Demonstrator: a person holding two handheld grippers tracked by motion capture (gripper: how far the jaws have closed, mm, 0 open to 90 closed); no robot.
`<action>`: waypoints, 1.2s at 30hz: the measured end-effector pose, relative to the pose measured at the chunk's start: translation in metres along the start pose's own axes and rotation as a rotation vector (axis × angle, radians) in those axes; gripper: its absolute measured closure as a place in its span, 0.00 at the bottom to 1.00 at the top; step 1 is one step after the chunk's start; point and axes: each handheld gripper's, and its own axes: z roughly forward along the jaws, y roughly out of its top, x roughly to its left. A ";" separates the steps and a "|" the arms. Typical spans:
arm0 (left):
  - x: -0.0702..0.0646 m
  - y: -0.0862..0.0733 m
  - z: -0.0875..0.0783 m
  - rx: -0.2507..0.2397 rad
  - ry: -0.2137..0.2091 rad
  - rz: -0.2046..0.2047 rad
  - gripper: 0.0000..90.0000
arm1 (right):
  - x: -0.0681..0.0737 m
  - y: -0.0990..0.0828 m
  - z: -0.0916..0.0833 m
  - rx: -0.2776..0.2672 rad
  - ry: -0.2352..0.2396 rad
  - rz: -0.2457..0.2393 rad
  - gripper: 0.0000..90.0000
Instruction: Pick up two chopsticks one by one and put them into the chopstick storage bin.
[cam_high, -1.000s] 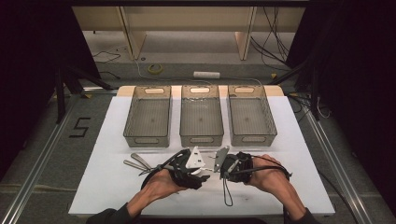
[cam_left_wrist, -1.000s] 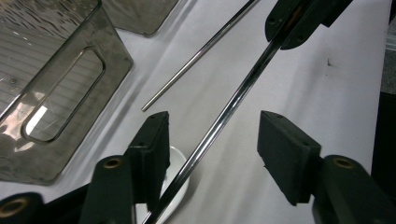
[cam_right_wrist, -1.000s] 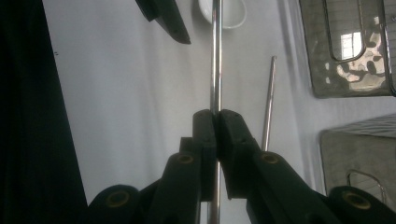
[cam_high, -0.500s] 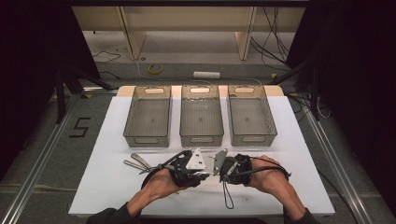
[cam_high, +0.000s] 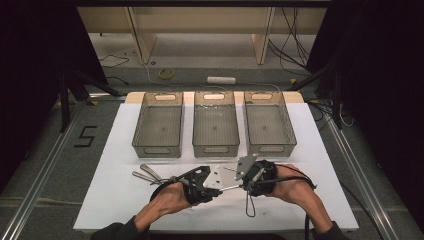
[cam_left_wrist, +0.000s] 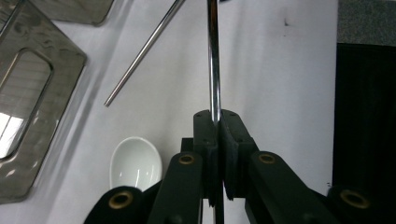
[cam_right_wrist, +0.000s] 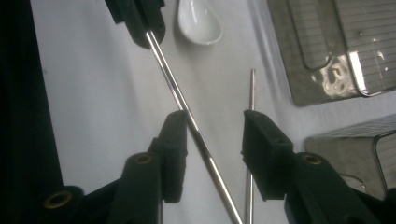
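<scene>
Basically unchanged: both hands are seen at the same near-edge spots as 0.5 s ago; the right gripper sits marginally closer to the left than 1.0 s ago.
Left gripper: jaws are closed tight on a metal rod; in the left gripper view the rod is pinched between the pads and runs straight out toward 12 o'clock.
Right gripper: jaws are held wide apart; nothing is clamped.
Rod vs right jaws: in the right gripper view the held rod crosses diagonally from 11 to 6 o'clock, lying against the left pad, with the right pad well apart from it.
Second rod: lies flat on the mat; its far end is seen at 12 o'clock just beyond the right pad.
White spoon: bowl is seen on the mat just beside the left gripper, at 10 o'clock of its jaws.
Bins: three clear bins are lined up at 12 o'clock — left bin, middle bin, right bin; all appear empty.
Utensils: a small metal cluster lies at 9 o'clock of the left hand.
Open room: bare white mat is available at 3 o'clock of the right hand, and a strip between grippers and bins.
Edges: both hands are near the mat's 6 o'clock edge.
</scene>
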 end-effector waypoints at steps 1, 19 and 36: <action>0.001 0.000 -0.001 -0.003 0.004 -0.007 0.95 | -0.003 -0.003 -0.002 -0.027 0.001 0.013 0.64; 0.048 -0.018 -0.030 -0.112 0.051 -0.356 0.95 | -0.023 -0.052 -0.007 -0.230 -0.062 0.382 0.47; 0.116 -0.058 -0.081 -0.226 0.221 -0.580 0.95 | -0.011 -0.094 0.012 -0.302 -0.059 0.537 0.34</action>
